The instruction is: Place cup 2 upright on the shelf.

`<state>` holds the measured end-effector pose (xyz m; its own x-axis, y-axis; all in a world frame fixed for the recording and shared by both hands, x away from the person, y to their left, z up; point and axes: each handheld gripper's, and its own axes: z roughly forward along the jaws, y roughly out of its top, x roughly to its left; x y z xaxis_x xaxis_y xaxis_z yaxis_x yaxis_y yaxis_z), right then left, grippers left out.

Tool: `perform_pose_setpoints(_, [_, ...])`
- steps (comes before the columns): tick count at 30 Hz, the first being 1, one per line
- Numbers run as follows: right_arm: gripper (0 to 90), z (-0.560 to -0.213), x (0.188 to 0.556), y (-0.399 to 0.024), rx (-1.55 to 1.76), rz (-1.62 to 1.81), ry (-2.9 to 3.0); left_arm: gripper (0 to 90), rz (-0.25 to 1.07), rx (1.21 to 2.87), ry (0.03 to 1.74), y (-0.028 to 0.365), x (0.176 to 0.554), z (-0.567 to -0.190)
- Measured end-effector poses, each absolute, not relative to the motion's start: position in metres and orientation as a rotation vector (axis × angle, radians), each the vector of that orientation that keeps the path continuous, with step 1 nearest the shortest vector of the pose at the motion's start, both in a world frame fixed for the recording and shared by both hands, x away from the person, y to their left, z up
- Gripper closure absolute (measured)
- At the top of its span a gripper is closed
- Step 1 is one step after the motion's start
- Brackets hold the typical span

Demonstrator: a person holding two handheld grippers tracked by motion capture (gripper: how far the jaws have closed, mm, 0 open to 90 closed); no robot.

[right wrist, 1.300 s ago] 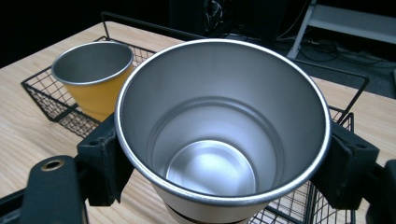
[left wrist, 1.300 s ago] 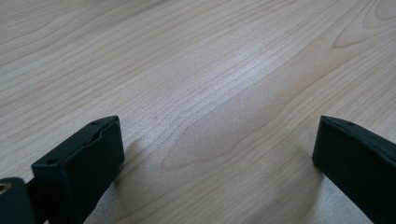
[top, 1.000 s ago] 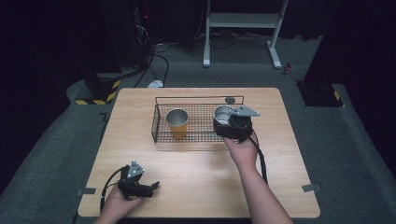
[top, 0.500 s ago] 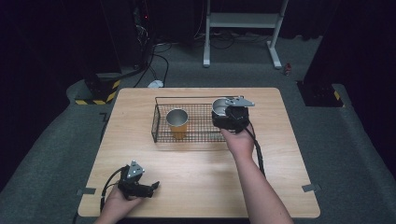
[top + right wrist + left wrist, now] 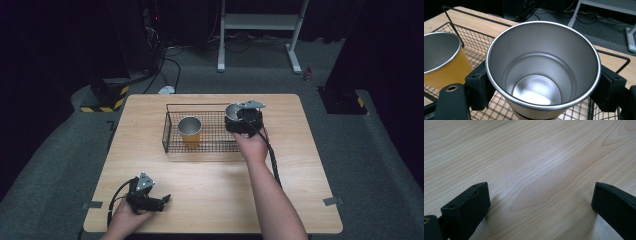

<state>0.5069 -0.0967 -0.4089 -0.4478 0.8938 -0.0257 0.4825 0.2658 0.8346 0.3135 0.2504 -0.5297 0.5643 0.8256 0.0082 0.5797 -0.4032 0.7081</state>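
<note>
A dim room with dark walls, grey carpet and a white metal stand (image 5: 260, 30) at the back is seen around a light wooden table (image 5: 210, 200). On the table's far half a black wire basket (image 5: 172, 131) is set, and in its left part an orange cup (image 5: 190, 131) with a bare steel inside is stood upright. The right gripper (image 5: 242, 120) is held over the right part of the basket, and a steel cup (image 5: 543, 67) is clamped between its jaws, one black pad being pressed against each side of the cup just under the rim. In the right gripper view the steel cup is seen upright and empty, its shiny bottom visible, with the basket's mesh below it and the orange cup just beside it to the left; whether the steel cup's base touches the mesh cannot be told. A black cable is trailed from this gripper back along the forearm. The left gripper (image 5: 150, 200) is held at the table's near left edge, well apart from the basket. In the left gripper view its jaws are spread wide over bare wood grain, and nothing is gripped between them.
</note>
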Motion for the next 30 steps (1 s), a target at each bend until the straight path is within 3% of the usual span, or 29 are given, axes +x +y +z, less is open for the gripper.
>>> perform_pose_setpoints(30, [18.4,-0.45,0.523,-0.086,1.316,0.977,2.141,2.3,0.475,2.135,1.118,0.251,0.314,-0.53])
